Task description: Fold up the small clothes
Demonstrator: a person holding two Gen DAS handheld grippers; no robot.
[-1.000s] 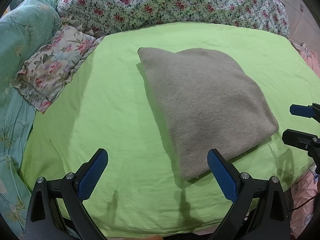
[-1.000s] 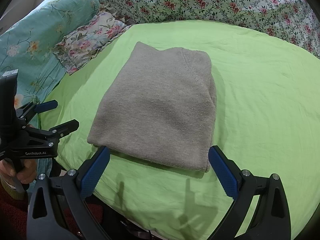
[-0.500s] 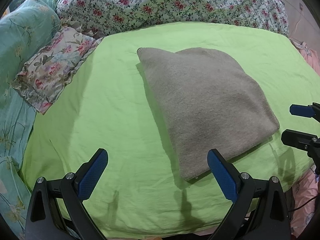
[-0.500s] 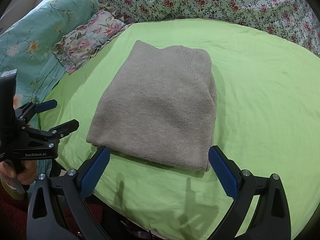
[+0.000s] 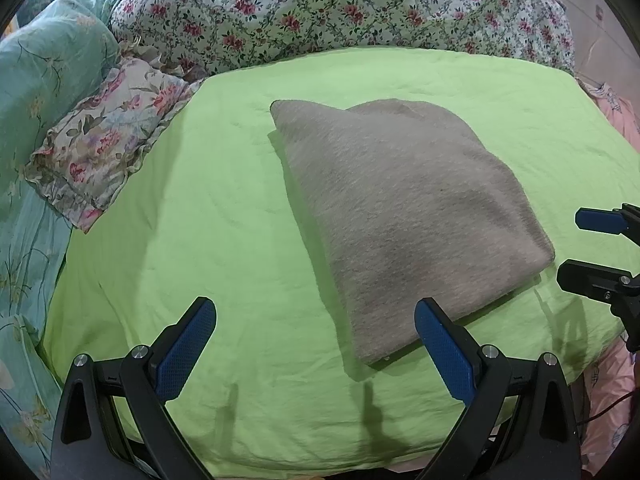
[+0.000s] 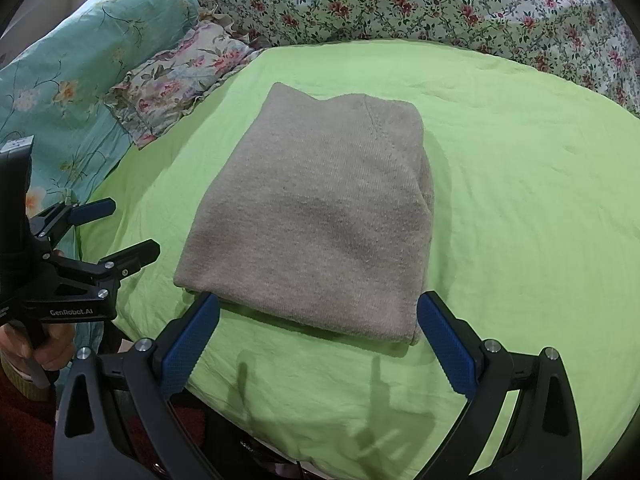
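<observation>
Teal floral bedding point(image 5: 36, 92) occupies the far left of the scene, with a ruffled floral pillow point(image 5: 104, 152) lying against it at the left edge of the green sheet point(image 5: 208, 216). Both are clear of the working surface and play no part in the fold.

Left gripper point(image 5: 316, 344): jaws spread wide, holding nothing. It hangs over the near left part of the sheet, with bare green fabric between its blue pads. Its right pad point(image 5: 444, 360) sits just beside the near left corner of the garment; contact cannot be confirmed. In the right wrist view the same tool point(image 6: 116, 228) appears at the left edge, apart from the cloth, with the person's hand point(image 6: 44, 344) on its handle.

Grey knitted garment point(image 6: 316, 216): it lies flat at the centre of the sheet as a compact, layered rectangle. A doubled edge shows along its near side and a rounded fold along its right side. The position at mid-sheet gives both tools free access from the near side. Judgement: the fold appears complete or nearly so, since no sleeve or loose hem protrudes.

Right gripper point(image 6: 318, 336): jaws also fully apart and empty. It is centred on the near edge of the garment, and the pads straddle almost the full width of that edge. This placement suits either a final half-fold or a release clearance.

Flowered quilt point(image 6: 440, 0) bounds the far side.
</observation>
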